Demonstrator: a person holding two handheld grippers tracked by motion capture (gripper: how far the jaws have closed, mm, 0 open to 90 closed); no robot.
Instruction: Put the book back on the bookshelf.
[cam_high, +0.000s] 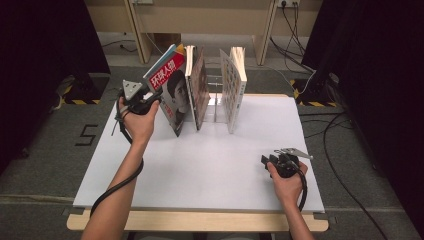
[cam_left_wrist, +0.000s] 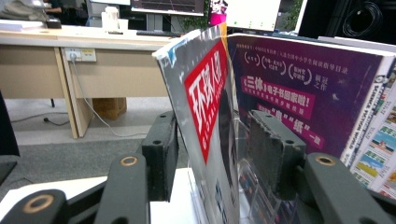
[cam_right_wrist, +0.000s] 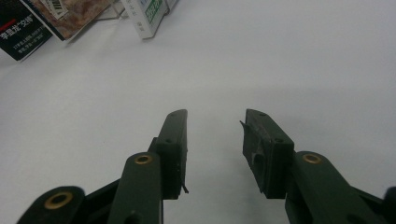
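At the left of the high view, the left tongs are up at the row of books near the far edge of the white worktop. Their jaws straddle the leaning magazine, the one with the red title block and a portrait on its cover, which tilts to the left at the left end of the row. In the left gripper view the cover's edge passes between the two black pads with a gap on each side, so the jaws are partly open around it and not yet pressing. Just right of the magazine stands a purple-backed book, then a clear divider rack with empty slots at the centre, then a white-spined book standing upright.

At the lower right of the high view, the right tongs rest low over bare worktop, well apart from the books. In the right gripper view their jaws are spread and hold nothing.

By my reading the work is at its start: the magazine is lined up for a grasp but still in the row, not clamped or lifted. Closing on it, drawing it out and setting it wherever it belongs all remain.
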